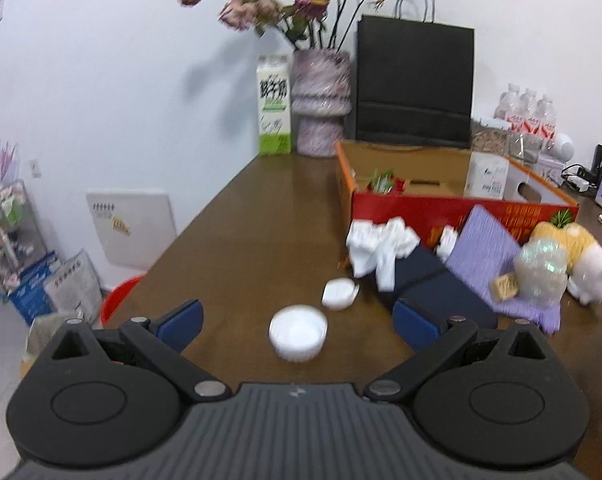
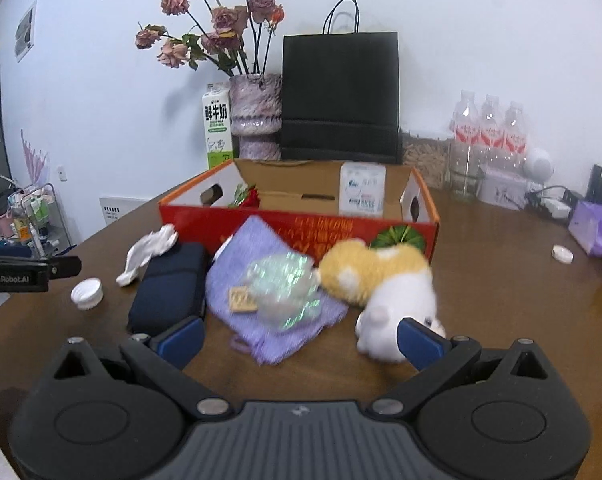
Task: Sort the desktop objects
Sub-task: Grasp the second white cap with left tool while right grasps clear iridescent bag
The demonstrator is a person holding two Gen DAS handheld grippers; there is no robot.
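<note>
The left tongs (image 1: 297,324) stand wide open and hold nothing; between their blue pads (image 1: 181,325) a small white bowl (image 1: 298,332) sits on the brown counter (image 1: 261,232); just beyond the bowl lies a white lid-like piece (image 1: 339,294), slightly blurred. The right tongs (image 2: 301,338) are likewise spread wide and empty; their left pad hangs near the dark blue case (image 2: 169,284), their right pad (image 2: 419,342) in front of the head of the plush toy (image 2: 385,284).

Taking the red cardboard box (image 2: 301,220) as landmark: the plush toy, yellow and white, lies on its side just in front of the box's right half; a purple cloth (image 2: 257,260) is spread in front of the box's middle, its far corner leaning on the box wall; on the cloth rest an iridescent crinkled wrapper (image 2: 285,288) and a small tan tag (image 2: 242,299); the dark blue case lies left of the cloth, touching it; a crumpled white tissue (image 2: 149,250) lies at the case's far end, near the box's left corner. Inside the box stand a white packet (image 2: 361,190) and something red and green (image 2: 247,196). Behind the box stand a black paper bag (image 2: 339,96), a vase of dried roses (image 2: 257,116) and a milk carton (image 2: 218,128); to its right rear, three bottles (image 2: 489,124); well to its right, a white cap (image 2: 562,255).
</note>
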